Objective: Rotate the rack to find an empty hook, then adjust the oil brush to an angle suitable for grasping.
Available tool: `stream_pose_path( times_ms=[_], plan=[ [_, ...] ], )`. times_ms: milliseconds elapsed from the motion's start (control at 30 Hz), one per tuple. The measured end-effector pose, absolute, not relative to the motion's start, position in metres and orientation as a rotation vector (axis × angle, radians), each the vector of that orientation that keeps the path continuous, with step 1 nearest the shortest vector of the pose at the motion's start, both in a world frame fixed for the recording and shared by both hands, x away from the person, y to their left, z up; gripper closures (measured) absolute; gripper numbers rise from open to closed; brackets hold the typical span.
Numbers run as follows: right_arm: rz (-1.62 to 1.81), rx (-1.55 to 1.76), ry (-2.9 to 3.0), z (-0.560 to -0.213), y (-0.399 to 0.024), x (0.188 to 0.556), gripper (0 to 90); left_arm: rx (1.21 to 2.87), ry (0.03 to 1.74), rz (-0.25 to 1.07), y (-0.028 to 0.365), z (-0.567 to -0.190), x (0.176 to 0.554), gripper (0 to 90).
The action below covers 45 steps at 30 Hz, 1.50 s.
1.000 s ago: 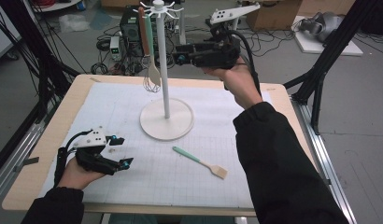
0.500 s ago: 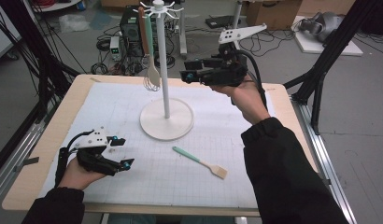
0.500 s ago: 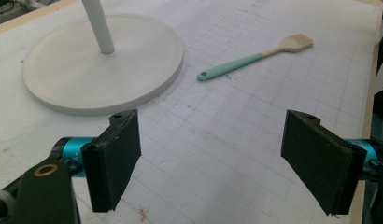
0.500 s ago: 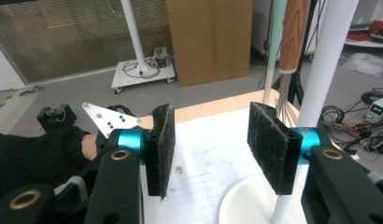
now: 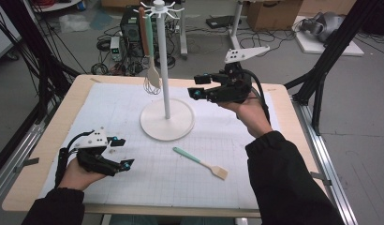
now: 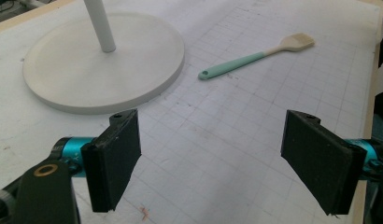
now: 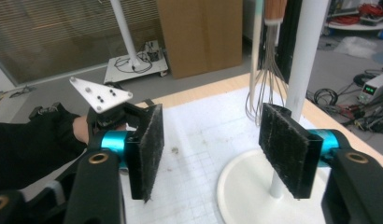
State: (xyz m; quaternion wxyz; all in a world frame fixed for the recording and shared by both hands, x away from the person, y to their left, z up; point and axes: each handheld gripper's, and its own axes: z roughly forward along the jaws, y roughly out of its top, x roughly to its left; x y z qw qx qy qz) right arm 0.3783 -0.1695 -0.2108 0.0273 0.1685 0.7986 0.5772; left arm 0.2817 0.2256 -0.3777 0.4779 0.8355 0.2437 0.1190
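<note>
My left gripper rests low on the white mat, jaws spread wide with nothing between them. In the left gripper view the teal-handled spatula lies flat on the mat ahead of those jaws and well apart from them, just beside the rim of the stand's round base, its wooden blade pointing away from the base. Beyond the base, my right gripper hangs in the air beside the stand's white pole, its jaws parted and empty; they have just been opening. The right gripper view looks past its two pads at the whisk hanging just beside the pole. A second ago my right hand stood higher and closer to the pole; it has since come down and drawn away from it. My left hand has not moved, and the spatula lies where it lay.
</note>
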Motion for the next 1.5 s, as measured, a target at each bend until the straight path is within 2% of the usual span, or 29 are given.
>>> stream_pose_path(
  times_ms=[400, 1500],
  plan=[
    [1.753, 0.549, 2.494, -0.240, -0.172, 0.372, 35.0, 2.035, 0.597, 0.290, 0.226, -0.377, 0.281, 20.2],
    [1.701, 0.616, 2.540, -0.301, -0.184, 0.347, 32.6, 2.041, 0.596, 0.281, 0.225, -0.379, 0.281, 20.2]
  ],
)
